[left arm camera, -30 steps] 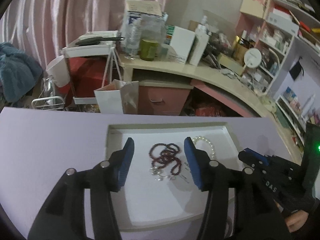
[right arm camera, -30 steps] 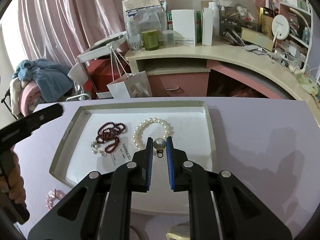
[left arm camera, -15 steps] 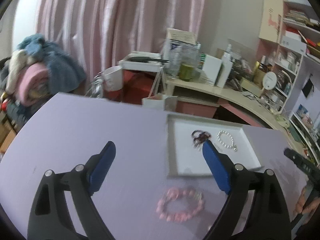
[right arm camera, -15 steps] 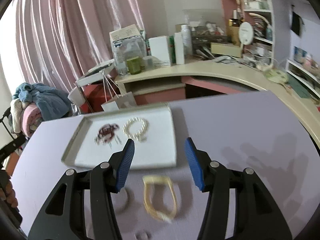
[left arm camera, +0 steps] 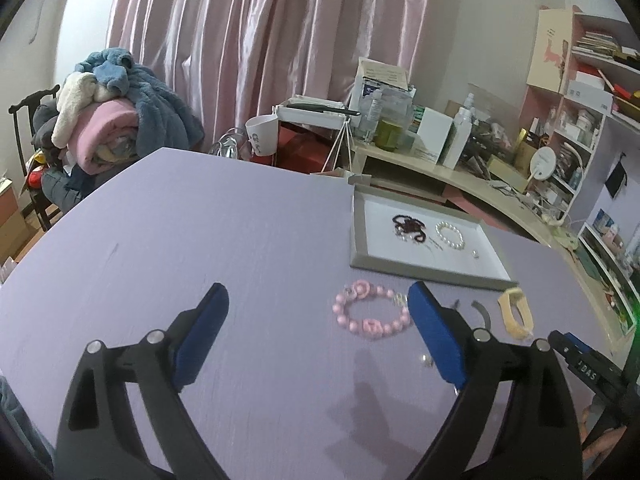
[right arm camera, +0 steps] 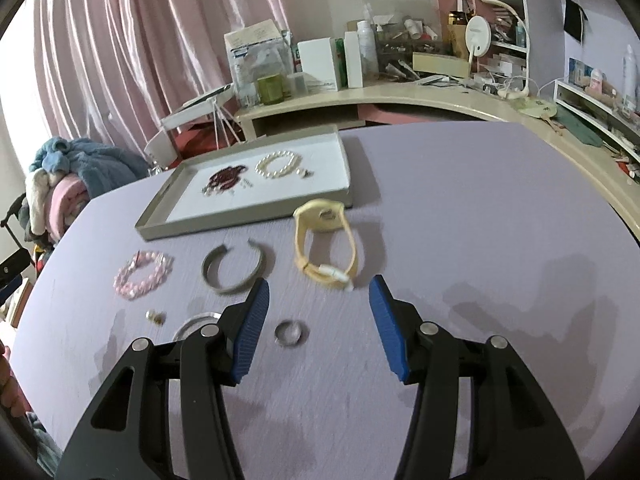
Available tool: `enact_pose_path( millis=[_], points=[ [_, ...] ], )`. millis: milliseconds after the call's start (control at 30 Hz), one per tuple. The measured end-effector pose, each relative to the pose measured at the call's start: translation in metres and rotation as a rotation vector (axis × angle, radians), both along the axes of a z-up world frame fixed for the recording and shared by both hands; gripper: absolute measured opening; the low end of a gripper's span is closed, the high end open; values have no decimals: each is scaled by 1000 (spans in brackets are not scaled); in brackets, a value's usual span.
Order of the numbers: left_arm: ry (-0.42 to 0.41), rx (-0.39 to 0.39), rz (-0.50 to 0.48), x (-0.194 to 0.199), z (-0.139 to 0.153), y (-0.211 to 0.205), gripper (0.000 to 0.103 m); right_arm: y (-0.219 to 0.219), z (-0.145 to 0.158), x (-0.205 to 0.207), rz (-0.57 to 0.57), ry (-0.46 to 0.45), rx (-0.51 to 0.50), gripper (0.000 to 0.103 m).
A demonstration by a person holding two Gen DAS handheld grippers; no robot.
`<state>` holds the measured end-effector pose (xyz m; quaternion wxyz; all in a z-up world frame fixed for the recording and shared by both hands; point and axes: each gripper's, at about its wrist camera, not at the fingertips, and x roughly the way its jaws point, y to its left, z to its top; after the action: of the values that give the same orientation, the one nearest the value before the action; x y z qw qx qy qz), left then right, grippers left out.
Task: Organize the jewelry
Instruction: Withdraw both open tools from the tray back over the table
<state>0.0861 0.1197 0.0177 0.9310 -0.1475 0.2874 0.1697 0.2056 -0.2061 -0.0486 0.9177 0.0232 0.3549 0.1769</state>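
We hold both tools above a lavender table [right arm camera: 460,208], and each is spread wide with nothing between its blue pads. Ahead of the right gripper [right arm camera: 319,322], just past its fingertips, lies a yellow watch [right arm camera: 324,246]; a small silver ring [right arm camera: 289,333] sits between the fingers, nearer the left one, and a grey open bangle [right arm camera: 234,266] lies beyond the left fingertip. Farther left we see a pink bead bracelet [right arm camera: 142,274] and a tiny earring [right arm camera: 155,317]. Beyond all these rests a shallow grey tray [right arm camera: 240,222] with a white floor, holding a dark red bead strand [right arm camera: 226,176] and a pearl bracelet [right arm camera: 278,165] side by side. From the left gripper [left arm camera: 318,334], the pink bracelet lies just inside the right fingertip. Behind the table hang pink curtains [left arm camera: 260,40]; a curved cream desk [right arm camera: 400,98] crowded with boxes and bottles runs rightward, and a pile of blankets [left arm camera: 108,112] sits on a chair at left.
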Motion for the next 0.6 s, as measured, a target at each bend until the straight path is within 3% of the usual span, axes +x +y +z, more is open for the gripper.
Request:
enact_pose_path(
  millis=[600],
  points=[
    [-20,16,-27,-22,-1,-13,92,20,-25,-11,42,82,-53,48]
  ],
)
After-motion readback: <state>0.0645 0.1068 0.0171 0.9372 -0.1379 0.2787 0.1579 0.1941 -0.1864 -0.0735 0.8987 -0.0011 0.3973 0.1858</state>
